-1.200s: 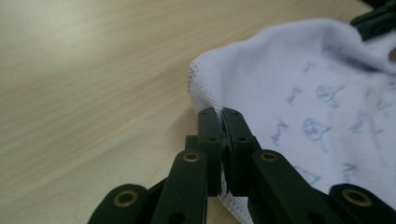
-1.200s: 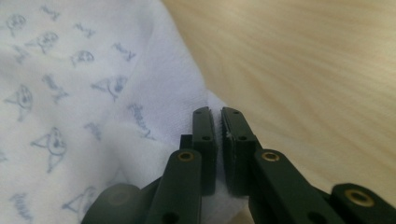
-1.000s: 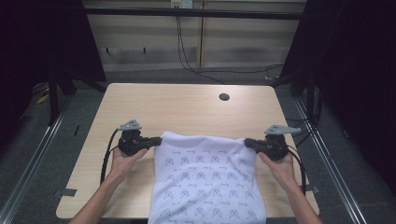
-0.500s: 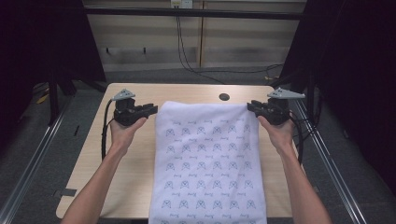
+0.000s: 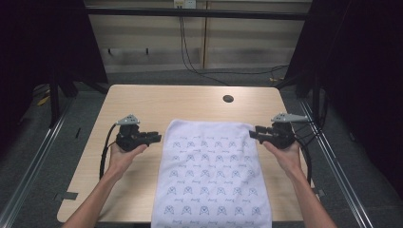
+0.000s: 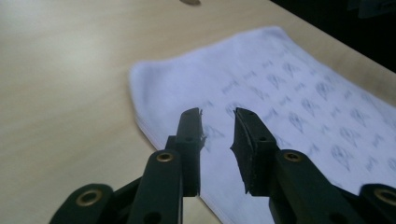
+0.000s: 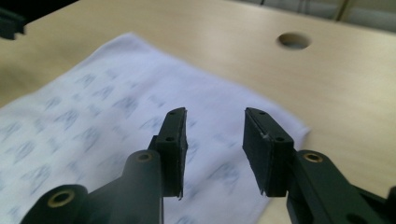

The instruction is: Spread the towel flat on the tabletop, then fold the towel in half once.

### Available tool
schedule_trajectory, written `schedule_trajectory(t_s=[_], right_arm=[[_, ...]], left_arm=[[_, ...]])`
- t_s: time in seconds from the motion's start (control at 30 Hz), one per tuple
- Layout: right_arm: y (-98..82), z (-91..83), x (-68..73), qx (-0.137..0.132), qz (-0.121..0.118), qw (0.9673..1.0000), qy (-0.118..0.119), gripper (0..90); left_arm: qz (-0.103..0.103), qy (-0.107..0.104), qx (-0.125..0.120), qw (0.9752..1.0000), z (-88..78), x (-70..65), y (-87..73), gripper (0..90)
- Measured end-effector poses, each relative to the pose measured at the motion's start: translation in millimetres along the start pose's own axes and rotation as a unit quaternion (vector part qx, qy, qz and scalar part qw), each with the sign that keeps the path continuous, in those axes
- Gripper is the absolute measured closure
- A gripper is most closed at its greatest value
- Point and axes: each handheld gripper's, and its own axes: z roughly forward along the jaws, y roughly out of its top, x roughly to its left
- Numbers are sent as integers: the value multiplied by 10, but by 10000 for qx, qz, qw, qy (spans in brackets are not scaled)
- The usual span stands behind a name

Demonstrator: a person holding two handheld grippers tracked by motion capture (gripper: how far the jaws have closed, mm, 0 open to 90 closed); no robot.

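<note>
A white towel [image 5: 211, 173] with a grey repeated print lies flat on the wooden counter [image 5: 142, 102], its far edge about midway across and its near end hanging over the counter's front edge. The left tongs [image 5: 154, 138] sit just beside the towel's left far corner, apart from the cloth; in the left gripper view their jaws stand apart with nothing between them — they have just closed a little — and the towel [image 6: 280, 93] lies spread beyond them. The right tongs [image 5: 253, 133] rest at the towel's right far corner; their jaws have just been opening and stand apart and empty, over the towel [image 7: 93, 116] in the right gripper view. A round hole [image 5: 228, 99] sits in the counter beyond the towel — well apart from it.
</note>
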Motion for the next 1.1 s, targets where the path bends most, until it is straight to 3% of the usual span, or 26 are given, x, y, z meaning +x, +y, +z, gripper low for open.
schedule_trajectory(t_s=[0.07, 0.13, 0.27, 0.37, 0.4, 0.5, 0.57, 0.63, 0.73, 0.83, 1.1], right_arm=[[-123, 14, 81, 185, -109, 9997, 137, 608], [-237, 48, 127, 371, -140, 9988, 287, 613], [-414, 160, 150, 653, -101, 9966, 497, 620], [-483, 289, 177, 1018, -238, 9934, 478, 624], [-499, 327, 189, 1080, -240, 9926, 496, 619], [-532, 435, 224, 1179, -315, 9910, 558, 607], [-546, 458, 264, 1203, -572, 9900, 461, 640], [-555, 436, 284, 1238, -583, 9898, 388, 703], [-609, 362, 307, 1250, -514, 9898, 458, 809], [-650, 279, 320, 1358, -467, 9882, 533, 854], [-829, 59, 502, 1314, -470, 9875, 730, 834]], left_arm=[[45, -136, 120, 9998, 93, -39, -109, 769], [92, -159, 395, 9991, 221, -51, -163, 780], [37, -201, 512, 9985, 424, -48, -180, 765], [164, -187, 821, 9963, 563, -112, -240, 757], [246, -130, 810, 9963, 580, -136, -257, 739], [336, 16, 855, 9958, 592, -172, -233, 689], [409, 67, 827, 9957, 586, -181, -253, 689], [581, 172, 876, 9943, 560, -196, -270, 787], [584, 238, 863, 9943, 512, -215, -309, 854], [567, 119, 923, 9940, 460, -262, -351, 883], [651, -248, 1152, 9909, 287, -473, -497, 886]])
